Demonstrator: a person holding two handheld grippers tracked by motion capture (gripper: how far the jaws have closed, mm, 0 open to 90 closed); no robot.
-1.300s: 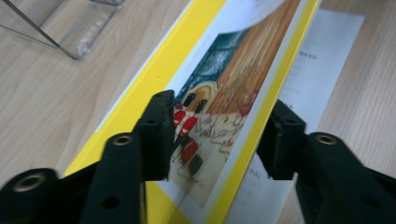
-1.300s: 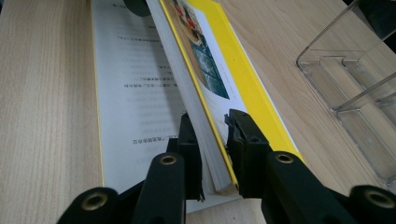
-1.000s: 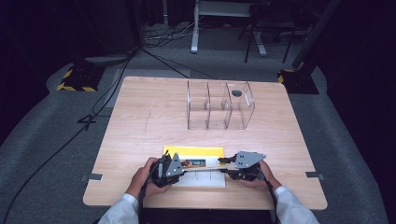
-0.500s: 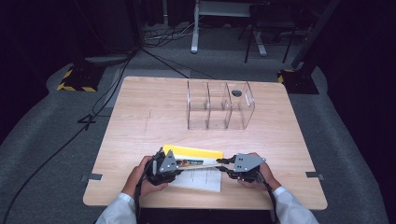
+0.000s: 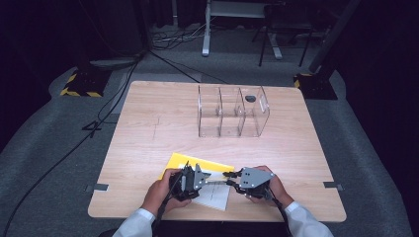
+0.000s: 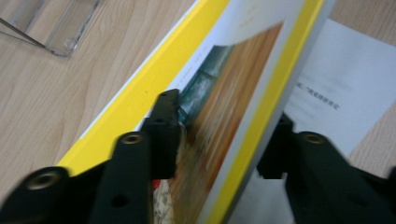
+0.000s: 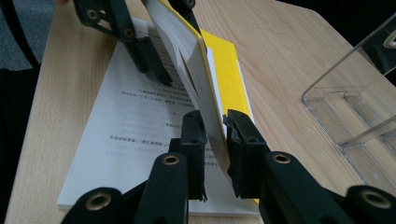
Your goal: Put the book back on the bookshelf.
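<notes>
At the near edge of the table (image 5: 148, 128), the right gripper (image 7: 215, 135) has its jaws pinched on the lower edge of a raised wad of pages with the yellow cover, lifting it off the open book (image 7: 140, 121) so the printed page beneath lies bare. The left gripper (image 6: 219, 135) straddles the same lifted wad at its other end, probably clamping it, though its far jaw is half hidden. Farther back, the clear divided box (image 5: 232, 111) stands well apart, out of the way.
</notes>
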